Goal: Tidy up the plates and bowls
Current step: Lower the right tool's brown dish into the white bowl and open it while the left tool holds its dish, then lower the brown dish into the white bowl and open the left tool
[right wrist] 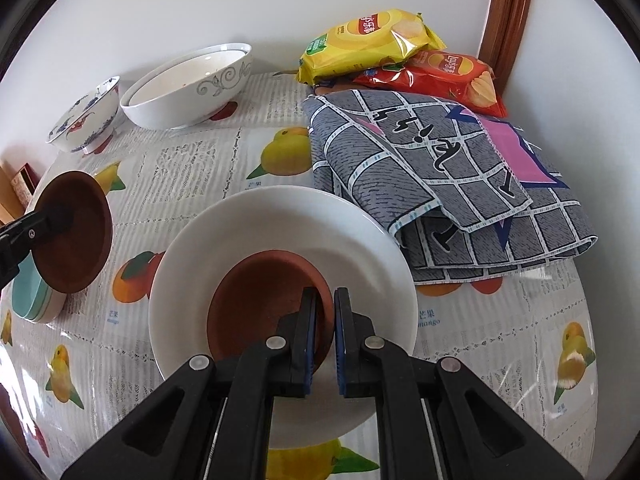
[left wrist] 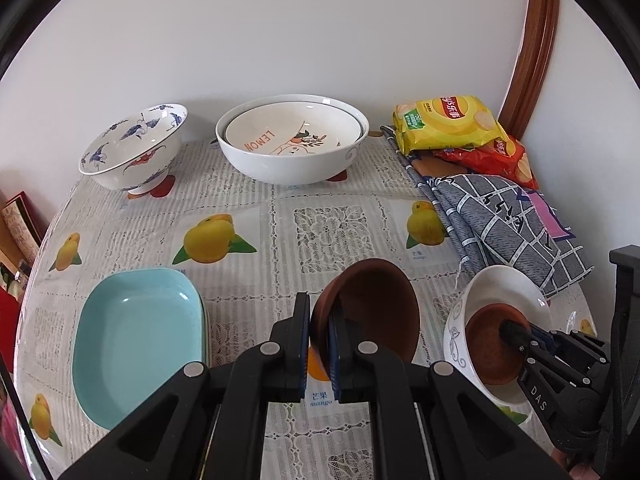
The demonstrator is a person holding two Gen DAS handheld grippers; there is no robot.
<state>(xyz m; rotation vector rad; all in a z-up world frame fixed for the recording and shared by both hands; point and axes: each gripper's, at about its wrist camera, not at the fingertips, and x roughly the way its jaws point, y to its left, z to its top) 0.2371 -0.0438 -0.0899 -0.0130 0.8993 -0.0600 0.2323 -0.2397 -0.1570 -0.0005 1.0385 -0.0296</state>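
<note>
Left gripper (left wrist: 320,344): pinching the rim of a brown saucer (left wrist: 372,312), which stands tilted on edge above the table.
Right gripper (right wrist: 325,336): clamped on the near rim of a second brown saucer (right wrist: 264,300); that saucer sits inside a white bowl (right wrist: 280,216).
White bowl, left wrist view (left wrist: 500,284): at 4 o'clock from the left gripper, with the right gripper (left wrist: 510,328) reaching into it.
Held saucer, right wrist view (right wrist: 76,236): at 9 o'clock, lifted over the blue dishes.
Blue dishes (left wrist: 136,340): pale rectangular ones, stacked, at 8 o'clock, just beside the left gripper.
Tablecloth (left wrist: 320,232): lace print with mangoes, covering the table.
Checked cloth (right wrist: 460,168): folded, at 2 o'clock, its edge against the white bowl.
Large white bowl (left wrist: 292,160): far, at 12 o'clock, with a lemon-print bowl (left wrist: 292,132) nested inside.
Painted bowl (left wrist: 132,148): far, at 10 o'clock, blue and red pattern, tilted.
Crisp bags (right wrist: 372,40): yellow on red, far, at 1 o'clock by the wall.
</note>
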